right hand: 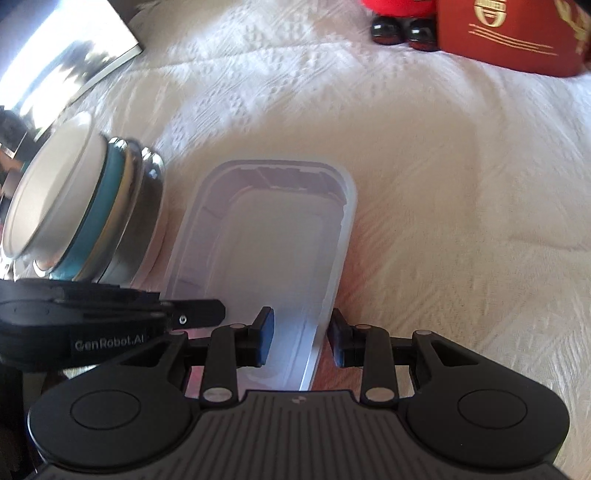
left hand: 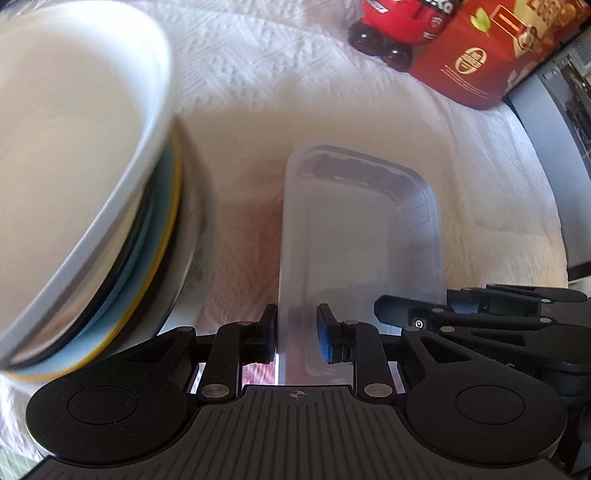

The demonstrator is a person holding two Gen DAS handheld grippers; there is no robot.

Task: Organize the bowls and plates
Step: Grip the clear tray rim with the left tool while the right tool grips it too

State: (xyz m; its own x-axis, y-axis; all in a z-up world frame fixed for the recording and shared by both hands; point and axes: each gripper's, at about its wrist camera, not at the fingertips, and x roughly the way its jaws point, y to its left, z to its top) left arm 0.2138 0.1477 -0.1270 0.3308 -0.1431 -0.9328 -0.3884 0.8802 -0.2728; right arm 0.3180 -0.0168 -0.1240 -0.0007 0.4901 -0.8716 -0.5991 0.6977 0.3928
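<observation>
Now the left tool (left hand: 298, 334) and the right tool (right hand: 301, 339) each pinch a side wall of the clear plastic container (left hand: 369, 229); the stacked bowls (left hand: 74, 184) stand just left of it.

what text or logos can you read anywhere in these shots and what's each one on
"GenRobot.AI": white letters on a black tag on the left tongs body, in the right wrist view.
Red bottle label: white letters cut off at the frame edge, not readable.
Red box: a gold round emblem and gold characters, too blurred to read.
Nothing else carries text.
</observation>
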